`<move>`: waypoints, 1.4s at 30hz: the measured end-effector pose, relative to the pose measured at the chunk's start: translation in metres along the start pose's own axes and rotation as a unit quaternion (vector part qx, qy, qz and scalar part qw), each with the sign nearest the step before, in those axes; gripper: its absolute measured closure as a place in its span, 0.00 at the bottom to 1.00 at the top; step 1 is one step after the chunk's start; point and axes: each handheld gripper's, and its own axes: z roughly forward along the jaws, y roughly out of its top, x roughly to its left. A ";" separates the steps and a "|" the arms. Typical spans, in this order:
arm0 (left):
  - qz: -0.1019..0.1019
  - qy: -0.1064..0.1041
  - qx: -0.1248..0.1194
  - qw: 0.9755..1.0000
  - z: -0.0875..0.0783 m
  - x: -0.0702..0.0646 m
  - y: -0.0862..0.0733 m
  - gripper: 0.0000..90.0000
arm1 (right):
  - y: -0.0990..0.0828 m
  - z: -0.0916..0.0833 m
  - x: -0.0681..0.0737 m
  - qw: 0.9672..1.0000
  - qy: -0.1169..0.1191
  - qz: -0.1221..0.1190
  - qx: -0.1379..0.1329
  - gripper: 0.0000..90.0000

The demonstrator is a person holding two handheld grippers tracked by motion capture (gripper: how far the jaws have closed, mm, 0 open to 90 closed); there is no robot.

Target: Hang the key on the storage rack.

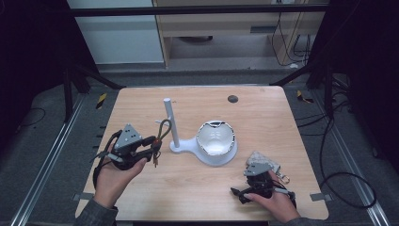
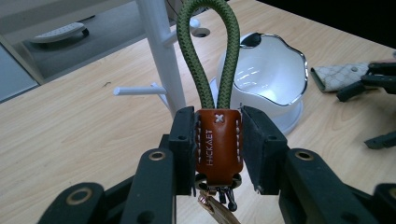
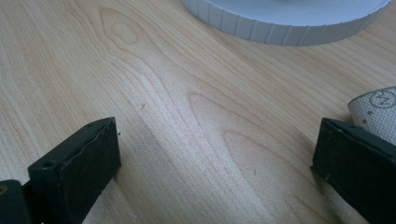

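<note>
Left gripper (image 2: 218,149) pinches the keychain (image 2: 218,140) by its stiff leather tab, floppy cord loop (image 2: 208,51) upright; right gripper (image 3: 215,154) fingers wide, empty.

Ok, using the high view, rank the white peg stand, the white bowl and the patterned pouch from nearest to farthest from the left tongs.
1. White peg stand, just right of the left tongs.
2. White silver-rimmed bowl, further right.
3. Patterned fabric pouch, far right beside the other hand.

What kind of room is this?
Probably a lab or workshop for recording tests: a wooden table inside a dark metal frame, loose cables on the floor, and hand-held grippers with cameras.
</note>
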 end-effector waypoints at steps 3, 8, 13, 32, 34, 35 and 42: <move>-0.002 0.007 0.003 1.000 0.008 0.003 0.002 0.73 | 0.000 0.000 0.000 1.000 0.000 0.000 0.000 0.01; -0.005 0.014 0.012 1.000 0.021 0.007 0.003 0.73 | 0.000 0.000 0.000 1.000 0.000 0.000 0.000 0.01; -0.010 0.014 0.021 1.000 0.032 0.009 0.001 0.73 | 0.000 0.000 0.000 1.000 0.000 0.000 0.000 0.01; -0.033 0.021 0.028 0.999 0.069 0.016 -0.008 0.73 | 0.000 0.000 0.000 1.000 0.000 0.000 0.000 0.01; -0.034 0.021 0.027 0.999 0.071 0.015 -0.008 0.73 | 0.000 0.000 0.000 1.000 0.000 0.000 0.000 0.01; -0.034 0.020 0.028 0.999 0.072 0.015 -0.008 0.73 | 0.000 0.000 0.000 1.000 0.000 0.000 0.000 0.01; -0.038 0.021 0.027 0.999 0.074 0.016 -0.008 0.73 | 0.000 0.000 0.000 1.000 0.001 -0.001 -0.001 0.01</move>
